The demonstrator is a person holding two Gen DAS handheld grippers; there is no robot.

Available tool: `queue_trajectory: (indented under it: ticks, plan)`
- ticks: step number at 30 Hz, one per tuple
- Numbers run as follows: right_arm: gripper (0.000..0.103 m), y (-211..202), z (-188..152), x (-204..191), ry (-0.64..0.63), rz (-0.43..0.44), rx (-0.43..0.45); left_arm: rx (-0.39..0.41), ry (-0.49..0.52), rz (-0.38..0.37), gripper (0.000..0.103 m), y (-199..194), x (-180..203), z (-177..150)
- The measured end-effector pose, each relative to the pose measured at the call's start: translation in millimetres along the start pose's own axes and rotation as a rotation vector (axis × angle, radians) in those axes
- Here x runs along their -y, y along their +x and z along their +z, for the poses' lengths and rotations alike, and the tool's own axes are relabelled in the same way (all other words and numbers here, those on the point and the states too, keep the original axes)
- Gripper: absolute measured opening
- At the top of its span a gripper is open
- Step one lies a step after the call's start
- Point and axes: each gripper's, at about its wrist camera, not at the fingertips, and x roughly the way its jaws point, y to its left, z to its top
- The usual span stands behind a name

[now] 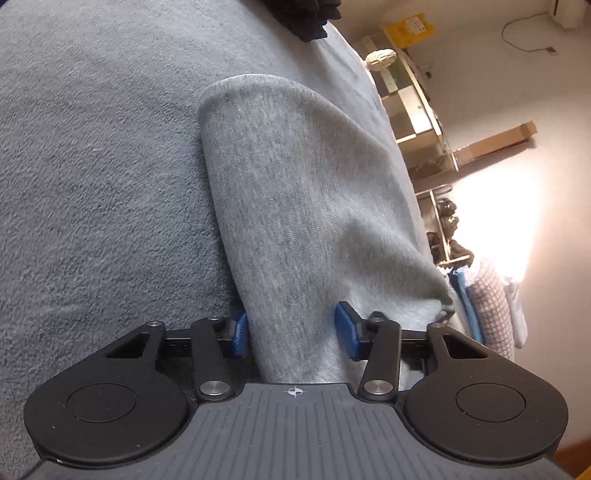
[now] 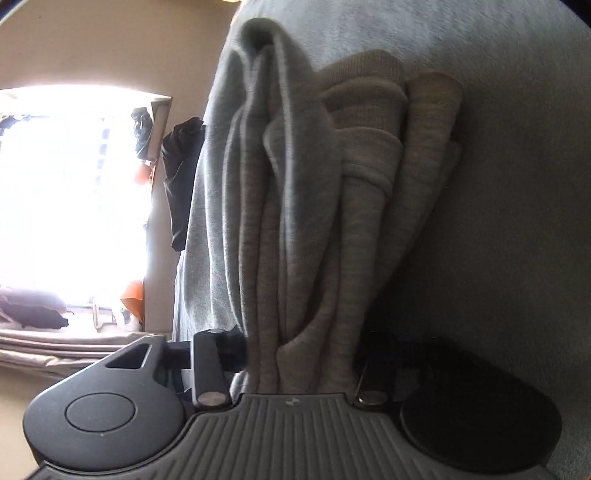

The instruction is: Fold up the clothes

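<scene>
Grey garment (image 1: 295,206) between both grippers' fingers.

No text, brand or number can be read, yellow box (image 1: 408,27) at upper right of the left wrist view has dark print too small to read, only a crosshair mark (image 1: 294,391) on the gripper body

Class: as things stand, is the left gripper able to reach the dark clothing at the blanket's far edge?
Probably not yet: the left gripper has the grey garment between its fingers, and the dark clothing lies far beyond.
</scene>
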Motion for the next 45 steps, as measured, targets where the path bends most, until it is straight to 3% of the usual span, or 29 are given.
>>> queue_trajectory:
  ticks: [9, 16, 20, 23, 25, 28, 31, 36, 41, 42, 45]
  plan:
    - [0.039, 3.8, -43.1, -12.5, -0.005, 0.067, -0.083, -0.010, 0.049, 0.011, 0.041, -42.4, 7.8, -3.7]
    - [0.039, 8.0, -105.8, -11.4, -0.007, 0.079, -0.227, -0.053, 0.175, 0.082, 0.040, -92.3, 3.9, -27.5]
    - [0.039, 2.4, -147.1, -5.2, -0.023, 0.065, -0.336, -0.119, 0.205, 0.126, 0.040, -124.8, -6.9, -51.9]
    - [0.056, 3.3, -167.4, 6.7, -0.030, 0.002, -0.440, -0.154, 0.164, 0.206, 0.043, -129.9, -31.9, -60.6]
    - [0.058, 2.2, -170.5, 8.8, -0.047, -0.028, -0.500, -0.114, 0.142, 0.231, 0.044, -139.3, -38.1, -58.3]
    - [0.064, -20.8, -157.2, -18.7, -0.243, -0.073, -0.528, 0.004, 0.186, 0.264, 0.044, -165.2, -32.0, -50.2]
    - [0.065, -60.0, -148.2, -59.3, -0.509, -0.114, -0.521, 0.111, 0.268, 0.285, 0.044, -180.5, -14.7, -41.6]
    - [0.065, -53.9, -125.0, -105.0, -0.749, -0.106, -0.340, 0.224, 0.434, 0.350, 0.047, -166.3, 6.9, -27.7]
    - [0.066, -47.6, -101.7, -150.5, -0.981, -0.096, -0.149, 0.294, 0.519, 0.456, 0.048, -138.0, 5.4, -24.0]
    - [0.066, -53.7, -67.7, -138.7, -0.941, -0.117, -0.173, 0.297, 0.518, 0.466, 0.048, -133.7, 3.3, -22.3]
    - [0.065, -11.0, -45.2, -125.1, -0.883, -0.139, -0.231, 0.309, 0.511, 0.478, 0.048, -130.5, -3.9, -19.9]
